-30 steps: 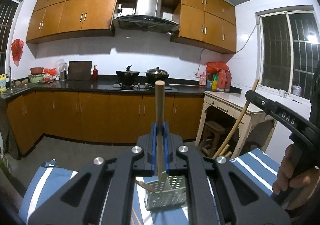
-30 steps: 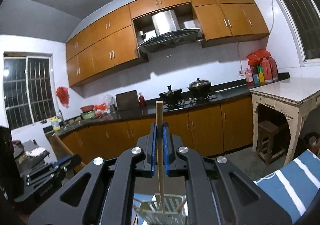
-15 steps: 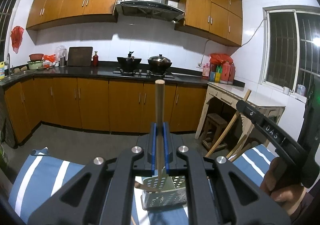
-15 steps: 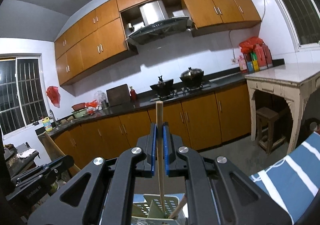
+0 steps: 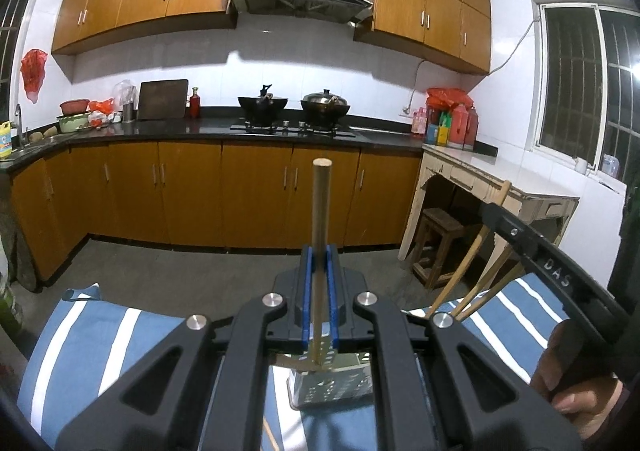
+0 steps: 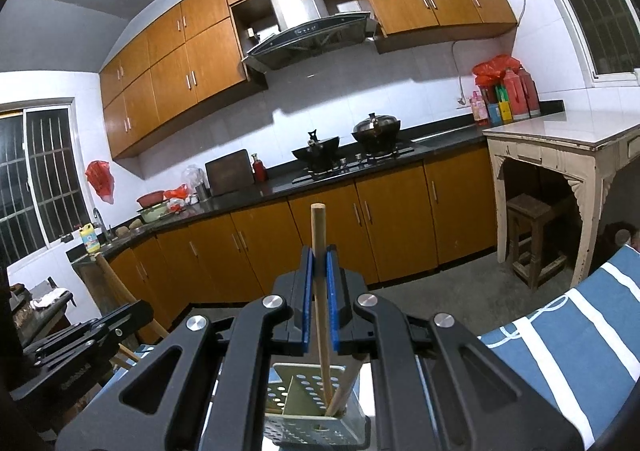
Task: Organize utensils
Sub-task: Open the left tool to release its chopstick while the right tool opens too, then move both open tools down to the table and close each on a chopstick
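My left gripper [image 5: 320, 255] is shut on an upright wooden stick [image 5: 321, 211], whose lower end reaches into the perforated metal utensil holder [image 5: 330, 391] just below the jaws. My right gripper [image 6: 319, 257] is shut on another wooden stick [image 6: 319, 235], which stands with its lower end inside the same holder [image 6: 316, 411]. One more stick [image 6: 346, 387] leans in that holder. The right gripper's body [image 5: 552, 275] and the hand holding it [image 5: 576, 391] show at the right of the left wrist view, with several sticks [image 5: 468, 267] beside them.
The holder stands on a blue-and-white striped cloth [image 5: 92, 335]. Behind it lie a grey floor, brown kitchen cabinets [image 5: 256, 195] and a pale side table [image 5: 500, 187] with a stool under it. The left gripper's body [image 6: 76, 347] sits at the lower left of the right wrist view.
Both grippers have sunk toward the holder with their sticks. The right stick's lower end now reaches deeper into the holder. Both grips stayed shut.
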`<state>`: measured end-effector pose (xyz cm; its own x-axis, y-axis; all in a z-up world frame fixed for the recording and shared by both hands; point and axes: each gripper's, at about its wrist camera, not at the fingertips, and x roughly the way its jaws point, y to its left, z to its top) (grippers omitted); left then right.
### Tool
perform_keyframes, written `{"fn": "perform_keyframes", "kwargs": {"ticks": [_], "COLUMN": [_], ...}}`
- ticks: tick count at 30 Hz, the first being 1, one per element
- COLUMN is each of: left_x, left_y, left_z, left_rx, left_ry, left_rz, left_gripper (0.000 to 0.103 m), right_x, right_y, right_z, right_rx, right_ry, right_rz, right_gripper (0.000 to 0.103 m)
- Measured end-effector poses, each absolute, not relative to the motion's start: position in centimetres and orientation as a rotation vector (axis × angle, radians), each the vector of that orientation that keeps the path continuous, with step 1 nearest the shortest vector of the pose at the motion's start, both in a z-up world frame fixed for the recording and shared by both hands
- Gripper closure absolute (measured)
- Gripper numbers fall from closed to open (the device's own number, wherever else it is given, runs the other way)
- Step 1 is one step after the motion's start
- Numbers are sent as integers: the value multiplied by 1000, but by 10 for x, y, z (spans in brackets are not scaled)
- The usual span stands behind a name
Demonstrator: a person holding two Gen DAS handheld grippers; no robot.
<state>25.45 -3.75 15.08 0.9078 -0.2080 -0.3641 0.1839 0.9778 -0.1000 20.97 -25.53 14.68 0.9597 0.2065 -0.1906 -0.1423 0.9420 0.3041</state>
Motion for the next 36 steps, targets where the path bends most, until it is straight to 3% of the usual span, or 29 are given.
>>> {"fn": "perform_keyframes", "kwargs": {"ticks": [6,9,10,23,33,36], "left_x": [249,242,239,190,151,143], "left_y": [-36,-35,-34,-25,-7,3], "left_z": [153,155,155,163,137,120], "left_rx": [-56,-55,-54,-34,-51,-61], "left_ry": [382,372,370,333,374,402], "left_rz": [-188,-180,-179,-153,-136,-126], "left_gripper": [86,81,80,76,75,70], "right_x": [200,190,186,142,122,121], "right_y": [-264,-267,-268,-287,-302,-305], "right_z": [151,155,157,152,98,77], "right_rx": [294,287,283,276,262,260], "right_ry": [225,208,202,195,313,366], "right_rz": [169,158,157,131,76,58], "right_gripper": [92,77,76,75,74,74]}}
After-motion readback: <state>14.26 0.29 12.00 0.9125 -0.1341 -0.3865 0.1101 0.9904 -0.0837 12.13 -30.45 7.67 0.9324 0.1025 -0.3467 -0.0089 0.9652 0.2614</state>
